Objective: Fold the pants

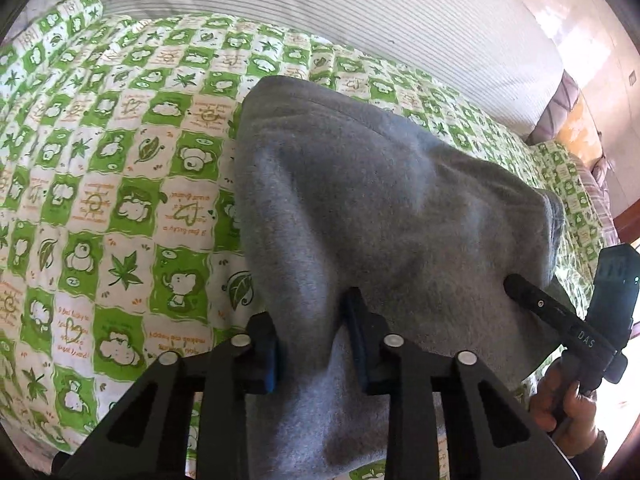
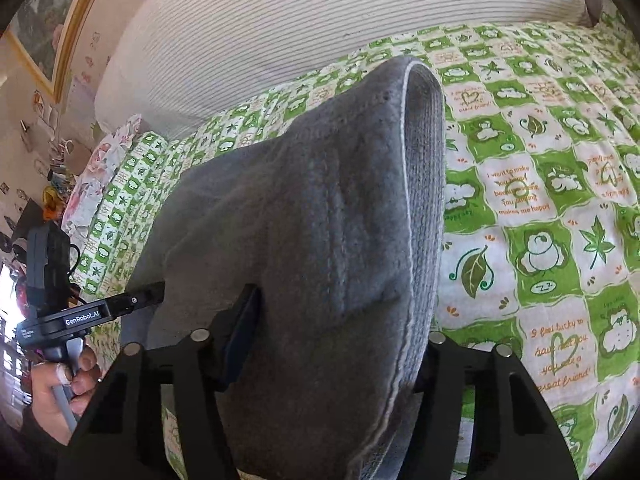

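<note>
Grey fleece pants [image 1: 380,208] are lifted off the bed and hang between both grippers. My left gripper [image 1: 310,314] is shut on a bunched fold of the cloth, which narrows between its dark pads [image 1: 266,354]. At the right of that view, my right gripper [image 1: 520,286] meets the pants' other end, with a hand [image 1: 560,400] on its handle. In the right wrist view, the pants [image 2: 320,220] fill my right gripper [image 2: 336,320]. Its left pad [image 2: 240,332] presses the cloth and its right finger is hidden behind it. A ribbed hem [image 2: 424,140] runs up the right side. My left gripper [image 2: 150,295] holds the far end.
A green and white check quilt [image 1: 120,200] [image 2: 540,240] covers the bed under the pants. A white striped bolster [image 1: 360,20] [image 2: 320,20] lies along the far side. A floral pillow [image 2: 104,168], a framed picture [image 2: 52,20] and clutter are at the left.
</note>
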`<state>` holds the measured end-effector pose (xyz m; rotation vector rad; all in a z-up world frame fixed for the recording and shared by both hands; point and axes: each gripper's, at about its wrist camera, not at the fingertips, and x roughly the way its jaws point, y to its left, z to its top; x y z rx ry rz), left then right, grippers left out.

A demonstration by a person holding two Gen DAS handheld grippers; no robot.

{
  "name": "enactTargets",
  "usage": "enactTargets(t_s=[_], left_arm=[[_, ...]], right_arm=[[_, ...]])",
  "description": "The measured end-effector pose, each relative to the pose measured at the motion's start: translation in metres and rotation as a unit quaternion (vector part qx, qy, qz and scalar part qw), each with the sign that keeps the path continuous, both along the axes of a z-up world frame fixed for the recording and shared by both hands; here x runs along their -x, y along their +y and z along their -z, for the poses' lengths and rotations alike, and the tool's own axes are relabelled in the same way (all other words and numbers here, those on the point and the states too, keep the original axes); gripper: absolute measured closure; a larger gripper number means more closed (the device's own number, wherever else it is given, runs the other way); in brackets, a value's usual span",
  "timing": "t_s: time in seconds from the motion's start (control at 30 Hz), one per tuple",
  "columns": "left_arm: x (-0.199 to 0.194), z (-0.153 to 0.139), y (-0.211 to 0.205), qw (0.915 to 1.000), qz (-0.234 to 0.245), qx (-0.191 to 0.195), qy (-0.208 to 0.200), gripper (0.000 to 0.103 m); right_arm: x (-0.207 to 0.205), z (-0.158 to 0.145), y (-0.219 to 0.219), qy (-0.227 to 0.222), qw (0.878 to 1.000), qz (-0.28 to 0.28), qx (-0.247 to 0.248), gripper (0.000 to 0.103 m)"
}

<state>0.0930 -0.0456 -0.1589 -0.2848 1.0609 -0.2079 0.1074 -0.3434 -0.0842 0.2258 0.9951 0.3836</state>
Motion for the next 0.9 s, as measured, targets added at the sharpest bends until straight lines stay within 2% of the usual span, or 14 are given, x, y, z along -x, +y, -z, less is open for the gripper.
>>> enactTargets(t_s=[0.13,0.33,0.9], left_arm=[[0.008,-0.009,0.000,0.9999,-0.005,-0.005,-0.012,0.084],[0.017,-0.021,0.001,0.9994,-0.003,-0.013,-0.031,0.087],[0.058,-0.056,0.031,0.9948,-0.032,-0.033,-0.090,0.088]], right_arm=[[0.004,-0.003,0.003,-0.012,1.000,0.006,-0.003,0.055],[0.020,-0.014,0.006,-0.034,0.999,0.015,0.013,0.065],[0.039,-0.055,0.059,-0.078,0.996,-0.032,0.027,0.069]])
